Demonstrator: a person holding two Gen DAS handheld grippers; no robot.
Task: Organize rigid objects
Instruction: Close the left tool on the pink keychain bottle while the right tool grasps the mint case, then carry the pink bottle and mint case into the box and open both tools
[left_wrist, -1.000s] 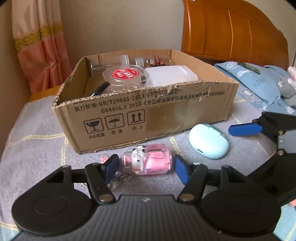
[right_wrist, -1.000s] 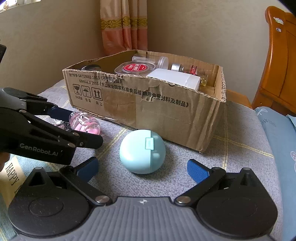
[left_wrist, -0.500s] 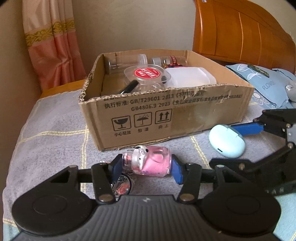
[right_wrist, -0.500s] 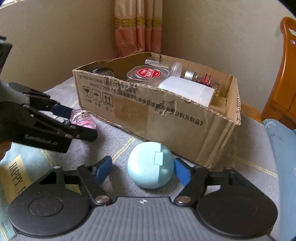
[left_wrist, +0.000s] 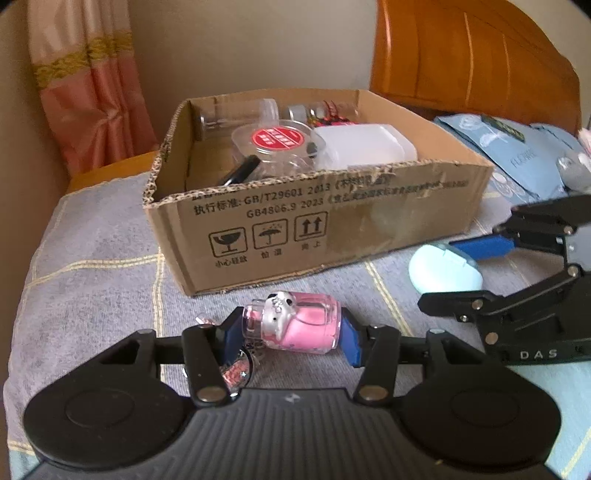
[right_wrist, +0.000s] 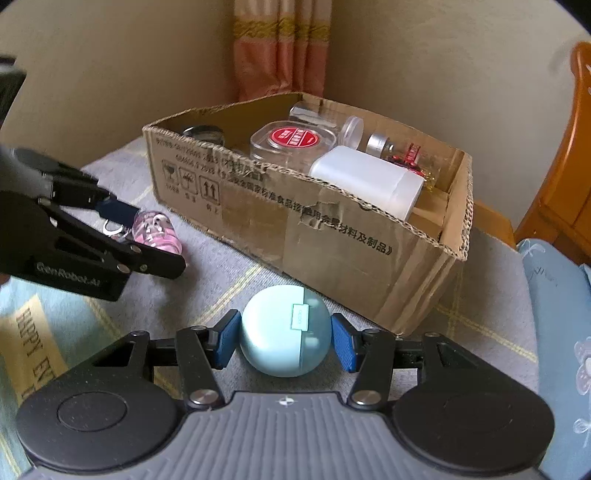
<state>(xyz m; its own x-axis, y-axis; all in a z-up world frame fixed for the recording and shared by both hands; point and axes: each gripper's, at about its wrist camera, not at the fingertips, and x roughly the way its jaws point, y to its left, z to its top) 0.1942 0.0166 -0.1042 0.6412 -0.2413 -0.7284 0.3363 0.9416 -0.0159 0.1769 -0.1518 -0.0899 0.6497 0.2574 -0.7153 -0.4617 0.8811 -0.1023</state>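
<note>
Hidden: open brown cardboard box (right_wrist: 332, 218) contents overlap, partly unreadable | Left gripper (left_wrist: 291, 332) pinches small pink glass bottle (left_wrist: 295, 325) | Right gripper (right_wrist: 284, 339) closing, pads against pale-blue rounded plastic case (right_wrist: 284, 332) | Surface: grey checked bedcover (left_wrist: 92, 251), box just behind both | Room: pink curtain (left_wrist: 92, 92), wooden headboard (left_wrist: 472, 62)

The tall brown cardboard box's (left_wrist: 314, 218) near wall hides the lower parts of the clear round container with a red label (left_wrist: 280, 142) and white translucent plastic tub (right_wrist: 369, 181). Small red-and-gold trinkets (right_wrist: 410, 155) behind them are too small to identify.
</note>
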